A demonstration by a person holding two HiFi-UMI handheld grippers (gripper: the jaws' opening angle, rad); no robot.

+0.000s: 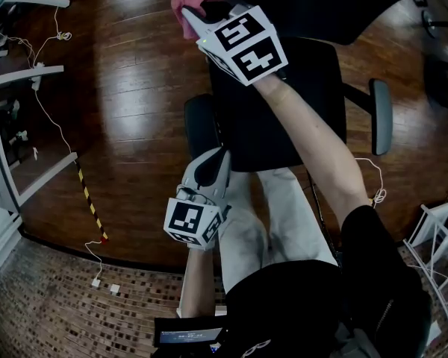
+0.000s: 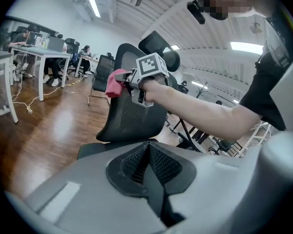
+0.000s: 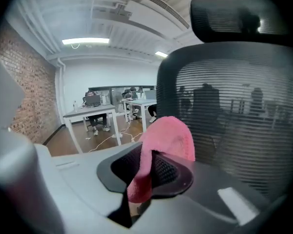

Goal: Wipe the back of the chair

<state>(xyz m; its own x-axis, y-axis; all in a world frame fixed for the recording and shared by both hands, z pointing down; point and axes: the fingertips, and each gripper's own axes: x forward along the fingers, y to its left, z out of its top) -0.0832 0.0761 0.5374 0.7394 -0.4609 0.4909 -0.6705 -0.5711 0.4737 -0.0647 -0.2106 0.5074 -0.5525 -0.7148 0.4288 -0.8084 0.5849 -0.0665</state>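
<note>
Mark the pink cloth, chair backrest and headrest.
pink cloth (image 3: 170, 136): right gripper view, rounded fold above the jaws.
chair backrest (image 3: 244, 116): right gripper view, middle of the mesh.
headrest (image 3: 229, 14): right gripper view, middle of the pad.

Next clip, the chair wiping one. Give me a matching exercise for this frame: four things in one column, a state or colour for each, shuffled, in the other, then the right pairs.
Column A
1. left gripper
2. right gripper
3. pink cloth
4. chair back

Column B
a. black mesh
b. jaws together, nothing between them
c. pinched between two jaws
d. jaws clamped on fabric

Pairs: 1-b, 2-d, 3-c, 4-a
</note>
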